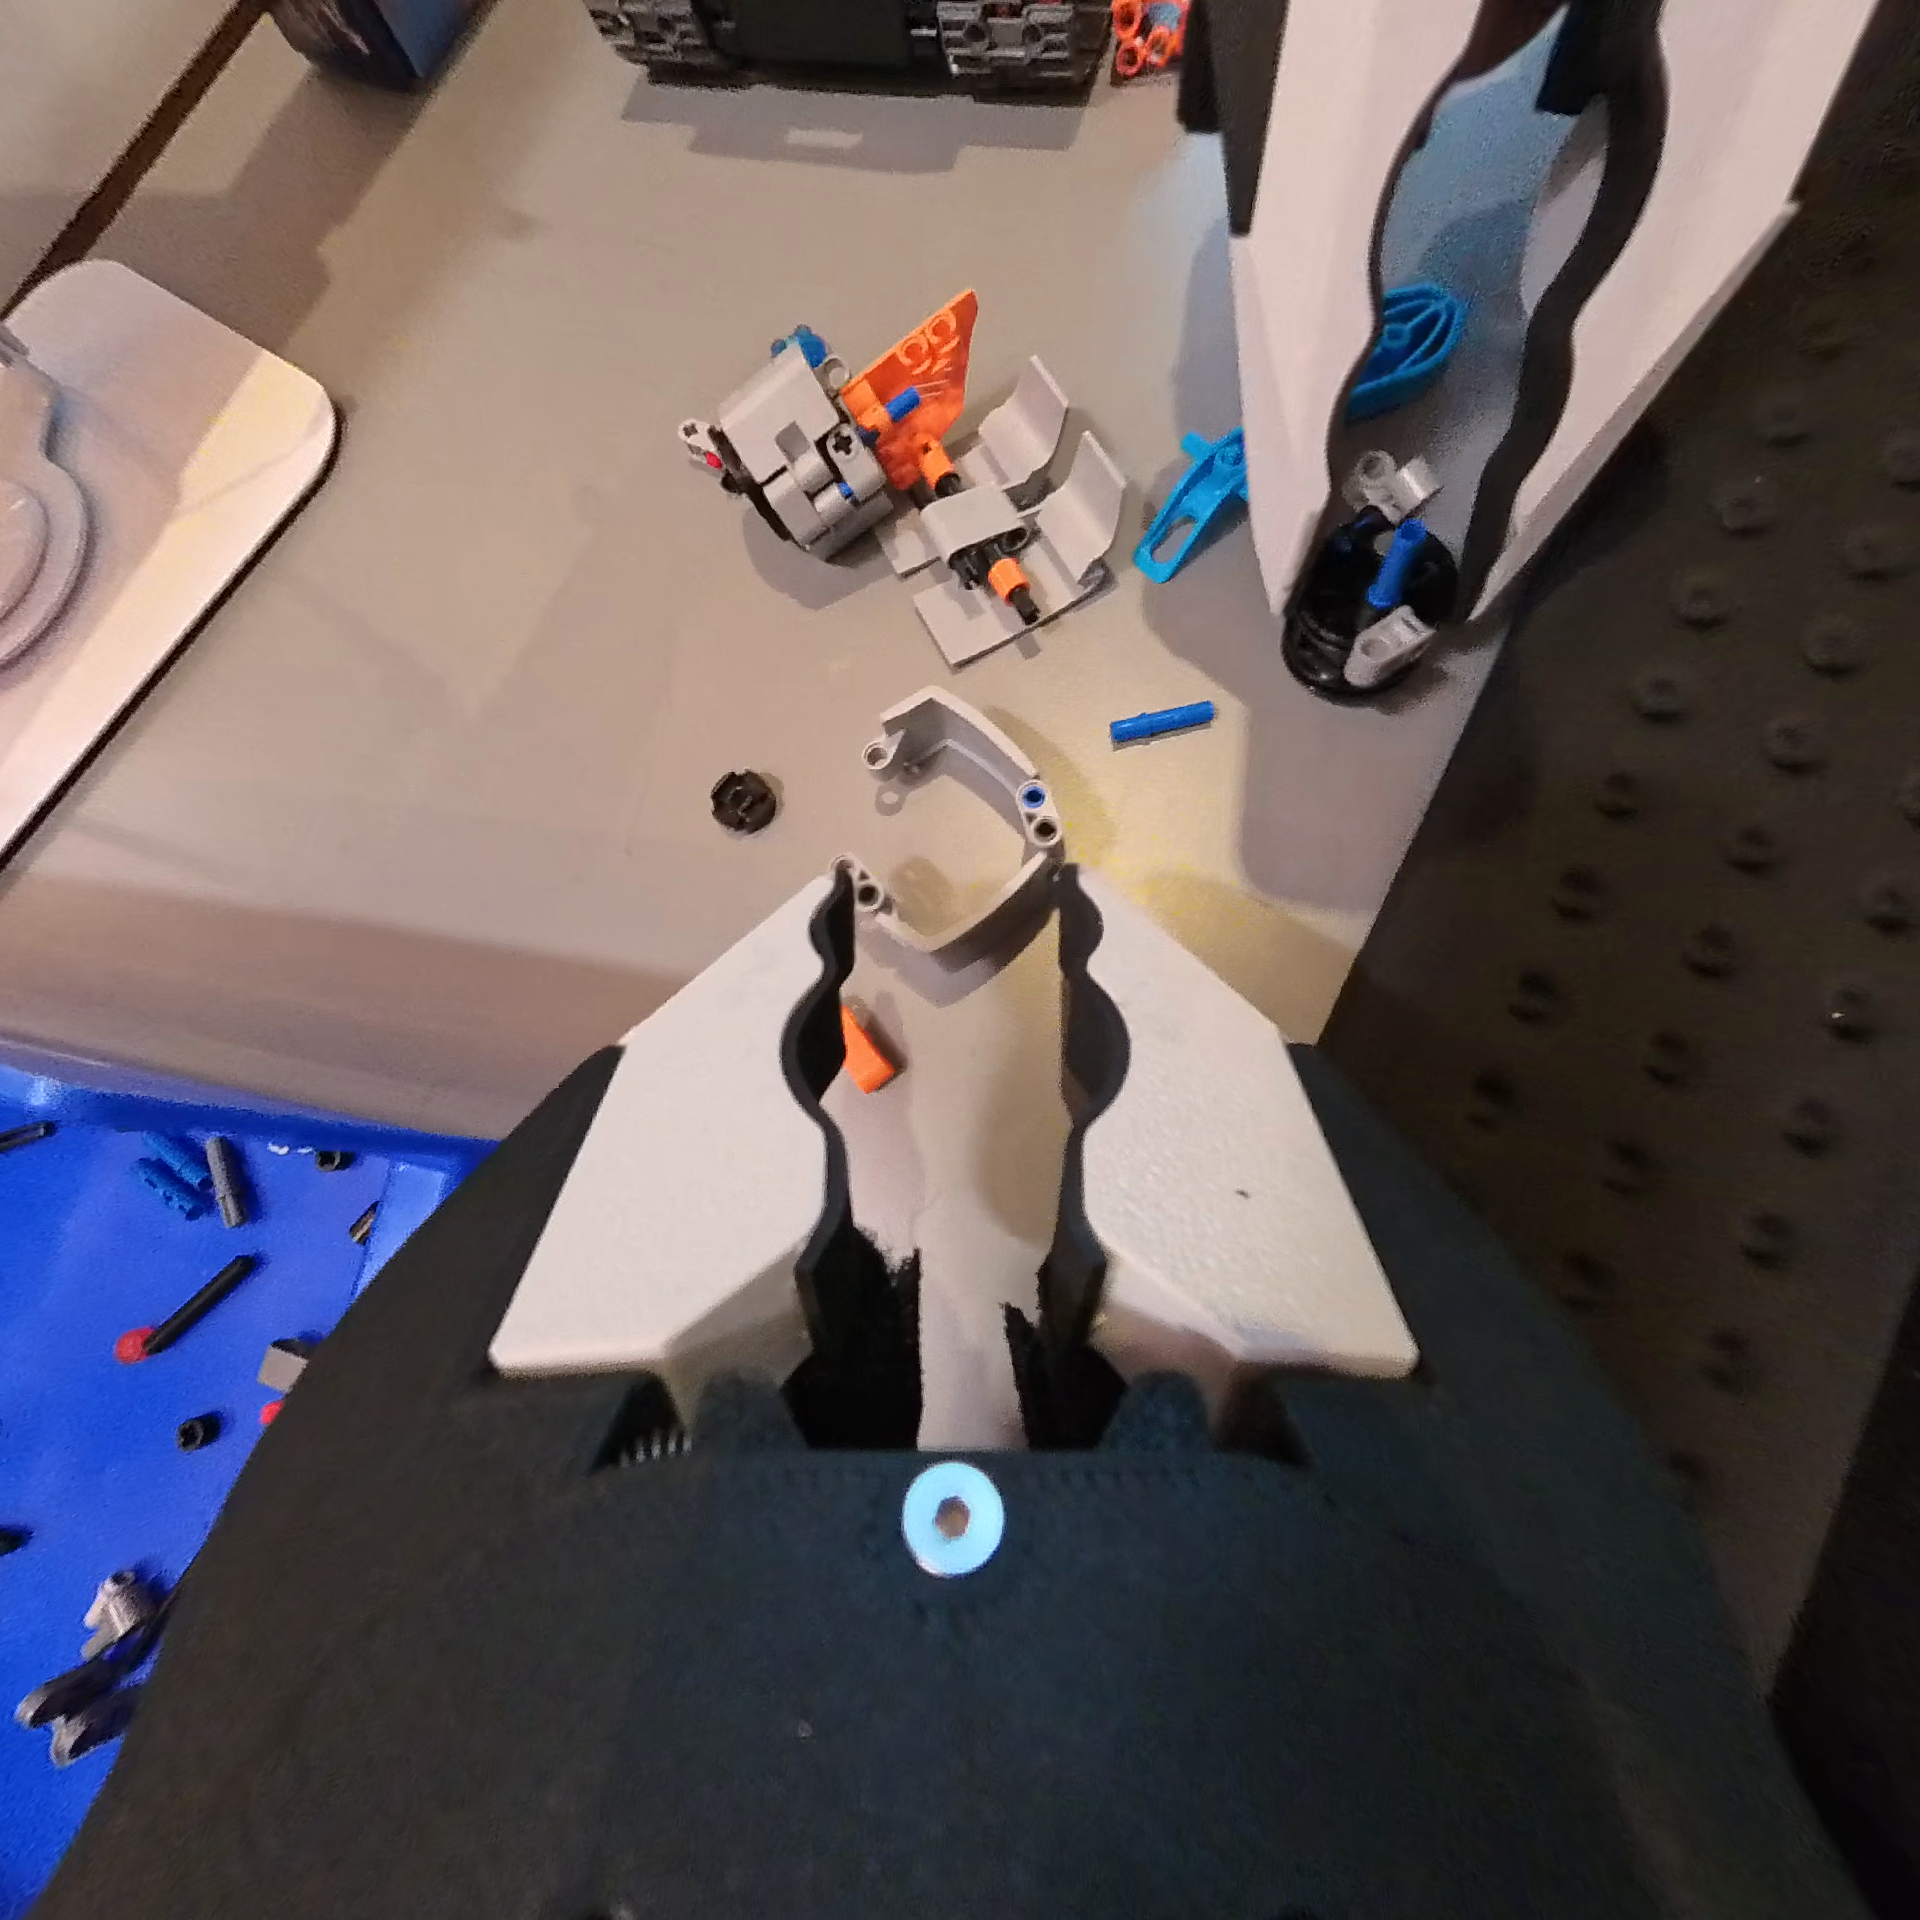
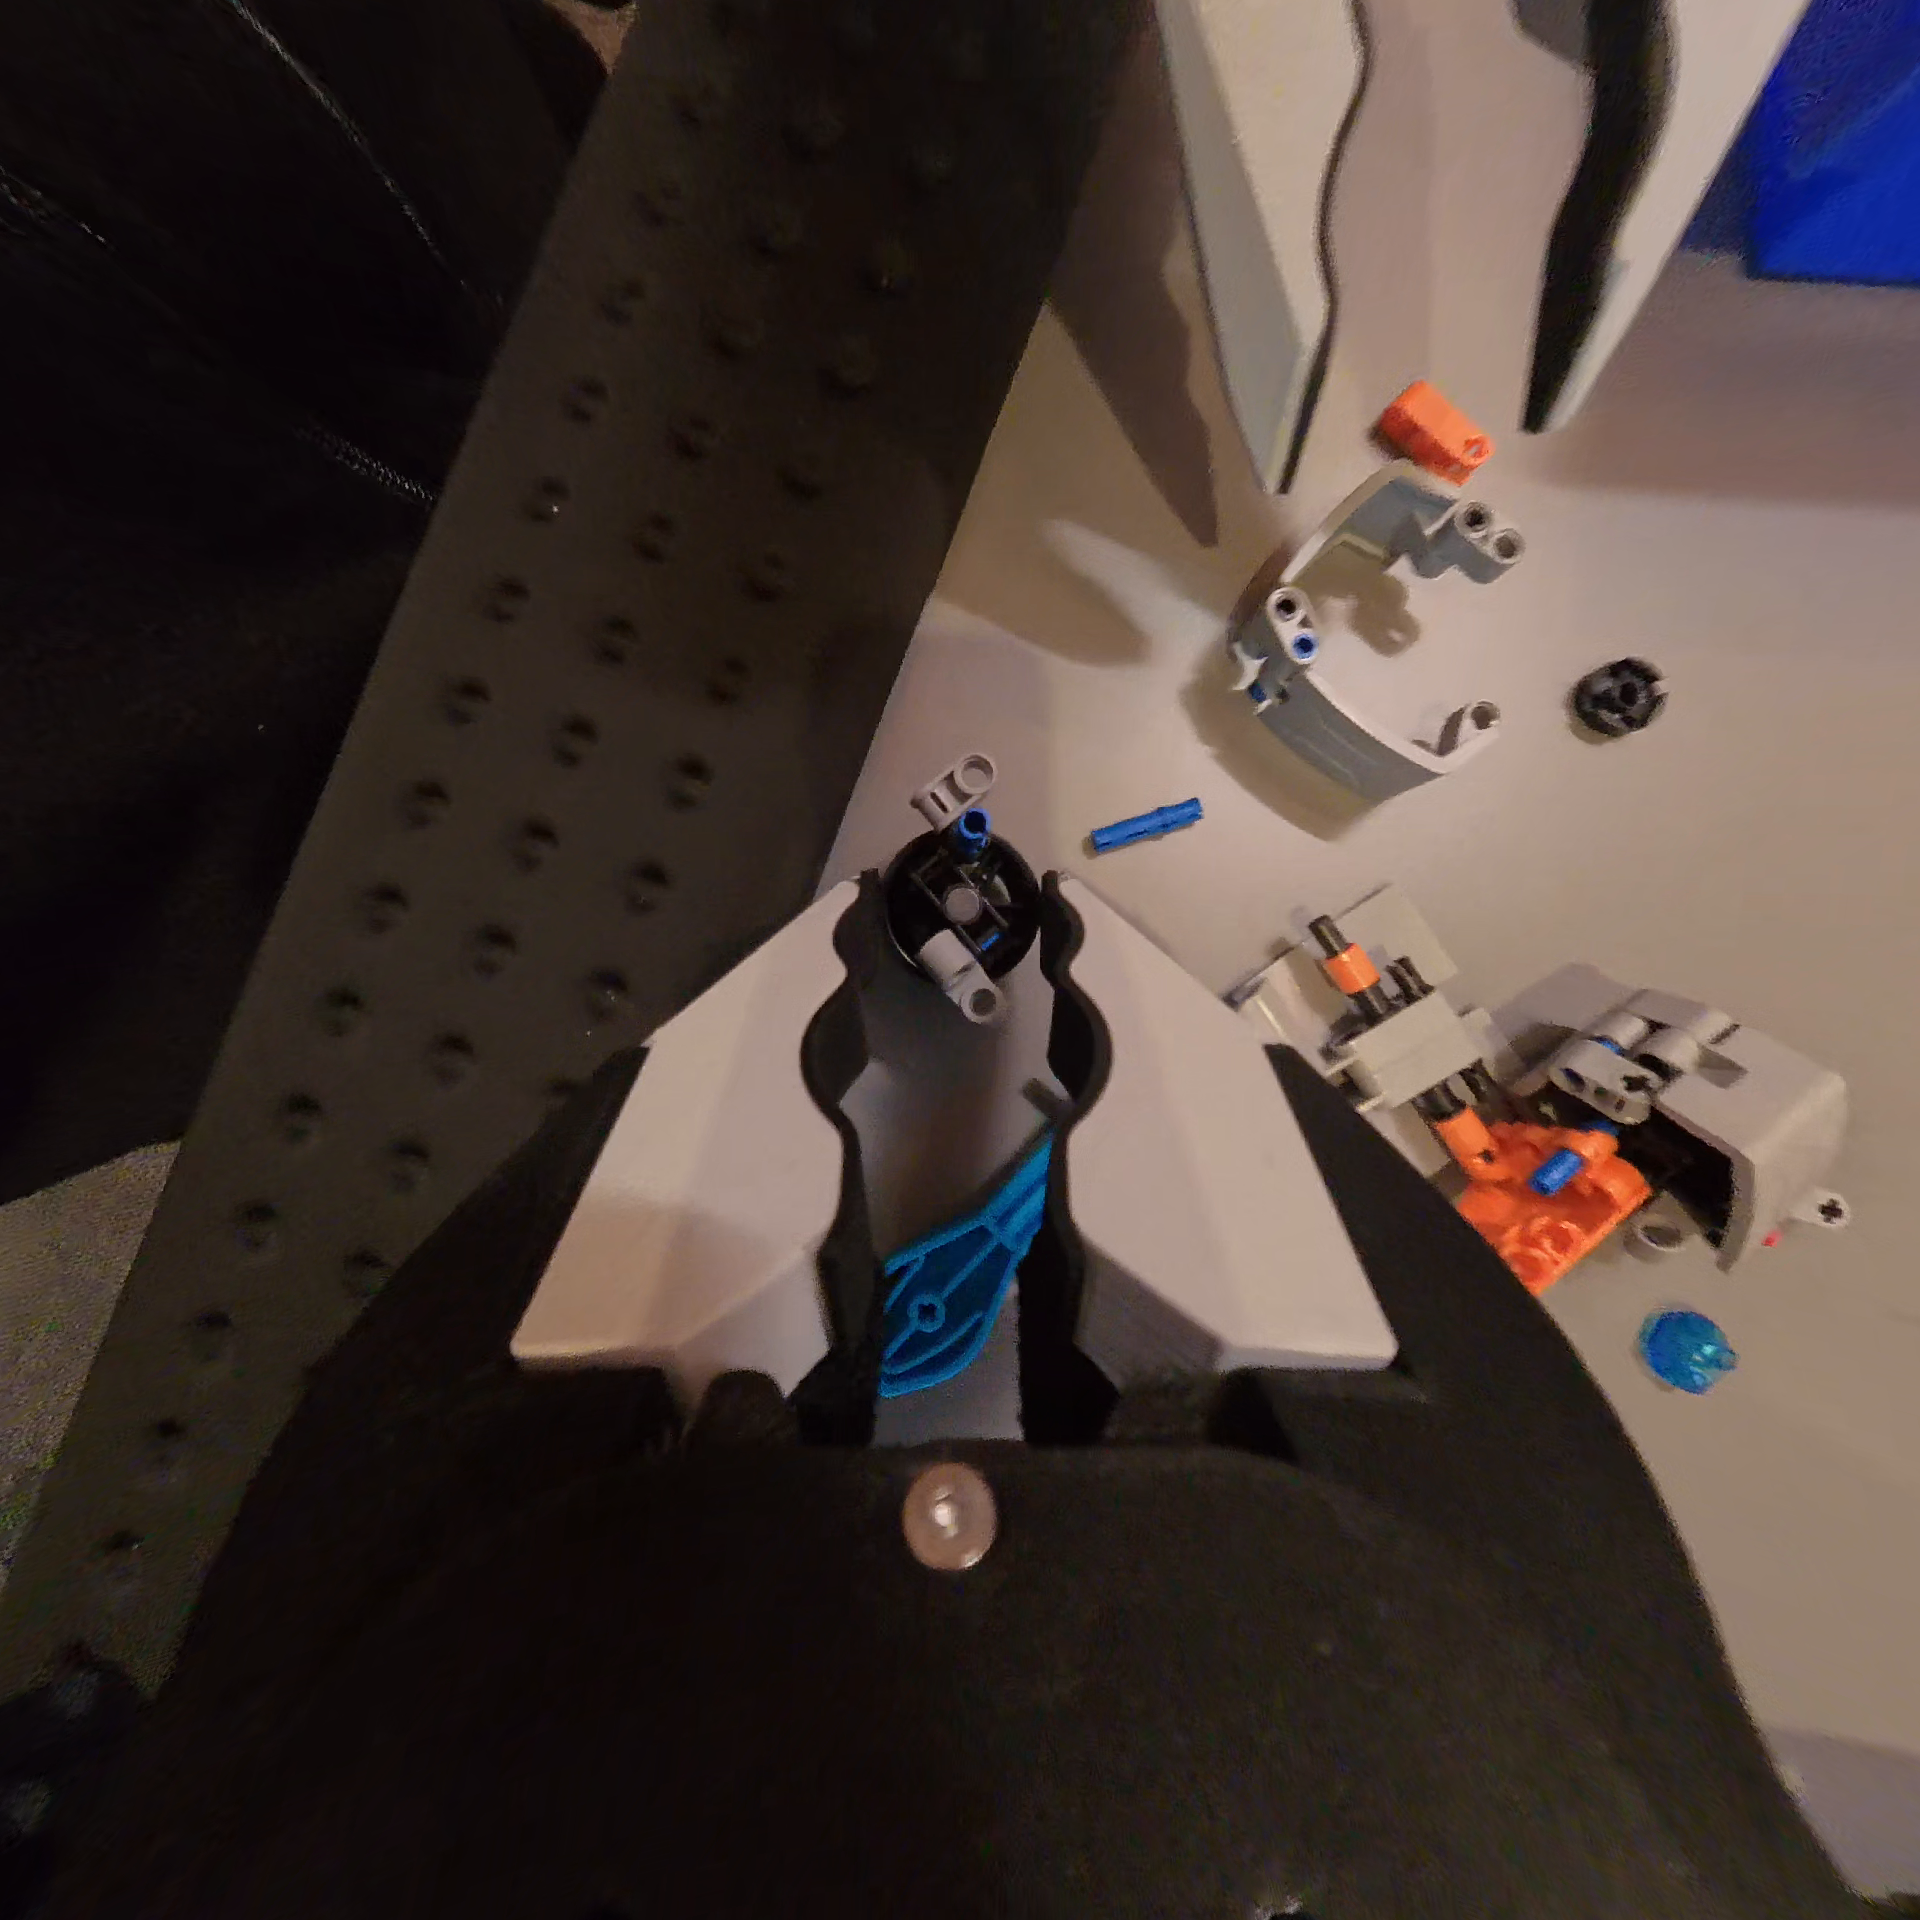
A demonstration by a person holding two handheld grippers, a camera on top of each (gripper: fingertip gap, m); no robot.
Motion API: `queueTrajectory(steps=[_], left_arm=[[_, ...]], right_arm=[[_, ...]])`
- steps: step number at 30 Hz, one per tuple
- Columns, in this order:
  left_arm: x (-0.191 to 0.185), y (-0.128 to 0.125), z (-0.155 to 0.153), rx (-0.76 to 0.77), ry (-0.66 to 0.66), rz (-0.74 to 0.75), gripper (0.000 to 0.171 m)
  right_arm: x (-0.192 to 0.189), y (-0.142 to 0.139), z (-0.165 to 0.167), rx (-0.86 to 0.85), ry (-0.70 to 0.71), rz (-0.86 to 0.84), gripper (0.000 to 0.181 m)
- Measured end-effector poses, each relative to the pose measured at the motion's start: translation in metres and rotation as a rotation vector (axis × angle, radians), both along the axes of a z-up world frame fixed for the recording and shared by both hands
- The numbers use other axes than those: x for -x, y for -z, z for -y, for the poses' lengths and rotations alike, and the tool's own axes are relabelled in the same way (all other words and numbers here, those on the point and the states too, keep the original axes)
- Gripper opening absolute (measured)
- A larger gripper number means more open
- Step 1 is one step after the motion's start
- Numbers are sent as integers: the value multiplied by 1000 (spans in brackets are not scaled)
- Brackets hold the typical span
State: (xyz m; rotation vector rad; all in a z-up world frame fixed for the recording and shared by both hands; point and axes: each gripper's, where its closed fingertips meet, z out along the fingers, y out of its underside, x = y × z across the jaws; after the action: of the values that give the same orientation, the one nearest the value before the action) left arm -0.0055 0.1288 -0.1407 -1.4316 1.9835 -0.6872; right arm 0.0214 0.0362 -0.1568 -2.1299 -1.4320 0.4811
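Our left claw (image 1: 961, 883) is apart over the grey table (image 1: 468, 623), its tips at the two ends of a grey arch (image 1: 971, 790); we cannot tell if they touch it. A small orange piece (image 1: 868, 1049) lies between its fingers, further back. Our right claw (image 2: 956, 904) is also apart, its tips on both sides of a black wheel (image 2: 961, 914) with grey connectors and a blue peg in it; whether it touches the wheel we cannot tell. A blue curved panel (image 2: 956, 1278) lies under its fingers.

Near the arch lie a black round piece (image 1: 745, 800), a blue pin (image 1: 1161, 722) and a grey and orange assembly (image 1: 894, 468). A black studded plate (image 2: 582, 675) borders the table just beside the wheel.

Only the left view shows the blue tray (image 1: 156, 1299) with small parts, a white board (image 1: 135, 468) and a dark model (image 1: 862, 36) at the far edge. Only the right view shows a clear blue round stud (image 2: 1685, 1363).

The open side of the arch faces left in the left view. The pin's long axis runs almost left to right there.
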Motion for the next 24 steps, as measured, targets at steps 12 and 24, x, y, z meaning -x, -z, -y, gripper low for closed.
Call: queueTrajectory(steps=[12, 24], left_arm=[[-1, 33, -12, 32, -7, -83, 72], [-9, 37, 0, 112, 78, -76, 46]], right_arm=[[0, -63, -75, -117, 248, -331, 28], [13, -23, -98, 3, 193, -185, 28]])
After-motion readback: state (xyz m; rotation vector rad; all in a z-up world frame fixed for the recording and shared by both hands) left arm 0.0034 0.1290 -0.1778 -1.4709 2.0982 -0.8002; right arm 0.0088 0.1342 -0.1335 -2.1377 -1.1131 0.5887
